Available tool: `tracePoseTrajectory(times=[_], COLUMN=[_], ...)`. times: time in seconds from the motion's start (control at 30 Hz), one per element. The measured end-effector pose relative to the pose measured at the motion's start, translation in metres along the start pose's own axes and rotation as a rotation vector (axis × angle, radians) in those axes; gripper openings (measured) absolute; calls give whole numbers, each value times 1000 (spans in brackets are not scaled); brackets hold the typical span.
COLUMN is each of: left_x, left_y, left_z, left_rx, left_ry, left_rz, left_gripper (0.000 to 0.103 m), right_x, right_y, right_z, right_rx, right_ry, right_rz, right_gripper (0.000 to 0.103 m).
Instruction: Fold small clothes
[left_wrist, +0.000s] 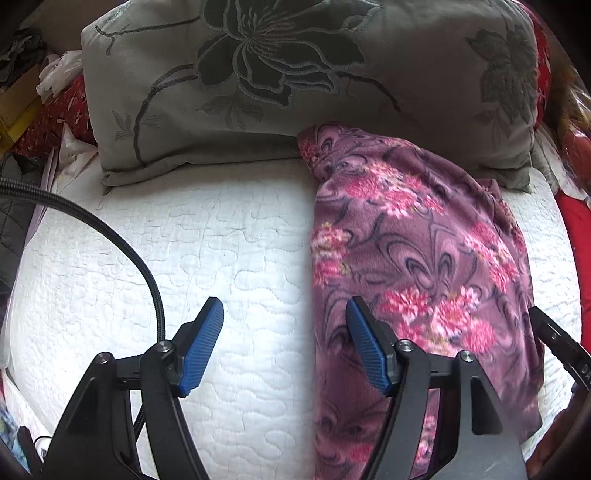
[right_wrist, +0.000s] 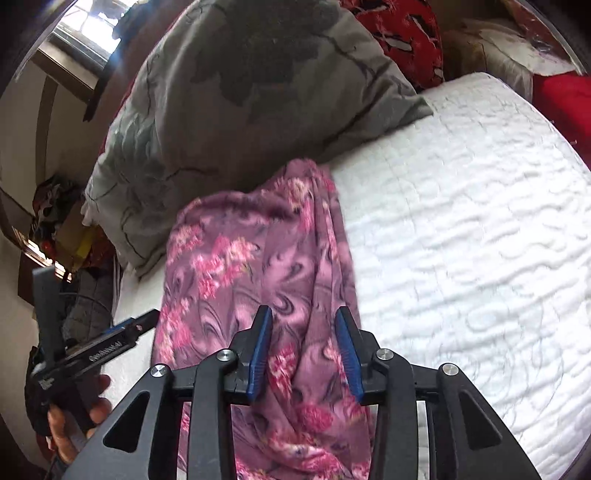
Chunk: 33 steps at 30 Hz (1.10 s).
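Left tool (left_wrist: 284, 343) hovers low over the bed (left_wrist: 221, 236), fingers spread wide, the purple floral garment (left_wrist: 417, 258) under its right finger. Right tool (right_wrist: 303, 350) hangs above the garment's middle, half-open, gripping nothing.

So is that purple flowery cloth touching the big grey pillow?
Touching. In the left wrist view the far end of the purple cloth lies up against the grey pillow, overlapping its lower edge with no gap.
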<state>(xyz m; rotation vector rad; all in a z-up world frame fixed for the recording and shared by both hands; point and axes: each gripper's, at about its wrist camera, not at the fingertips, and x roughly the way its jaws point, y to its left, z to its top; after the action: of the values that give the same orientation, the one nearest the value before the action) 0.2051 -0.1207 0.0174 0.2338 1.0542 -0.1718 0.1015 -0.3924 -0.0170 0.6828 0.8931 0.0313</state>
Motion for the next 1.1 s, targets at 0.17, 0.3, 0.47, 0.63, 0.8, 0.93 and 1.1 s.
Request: tracePoseTrajectory(times=[0.17, 0.3, 0.47, 0.63, 0.8, 0.93, 1.1], left_x=[-13, -27, -10, -29, -29, -28, -43], left_y=[-9, -4, 12, 18, 8, 6, -5], left_z=[-17, -30, -48, -52, -75, -77, -82], left_rx=[23, -11, -72, -82, -76, -74, -17], left_ry=[-7, 21, 67, 60, 86, 90, 75], left_rz=[14, -74, -127, -166, -154, -130, -81], left_gripper=[69, 68, 72, 71, 72, 71, 71], right_x=[-4, 0, -16, -11, -44, -32, -60], right_y=[0, 14, 5, -37, -43, -28, -9], right_z=[-4, -8, -4, -14, -37, -56, -55], right_rx=[15, -93, -59, 120, 180, 97, -25], right_ry=[-19, -11, -115, -31, -68, 17, -82], right_rz=[22, -27, -16, 4, 176, 133, 123], right_gripper=[39, 15, 0, 8, 43, 45, 4])
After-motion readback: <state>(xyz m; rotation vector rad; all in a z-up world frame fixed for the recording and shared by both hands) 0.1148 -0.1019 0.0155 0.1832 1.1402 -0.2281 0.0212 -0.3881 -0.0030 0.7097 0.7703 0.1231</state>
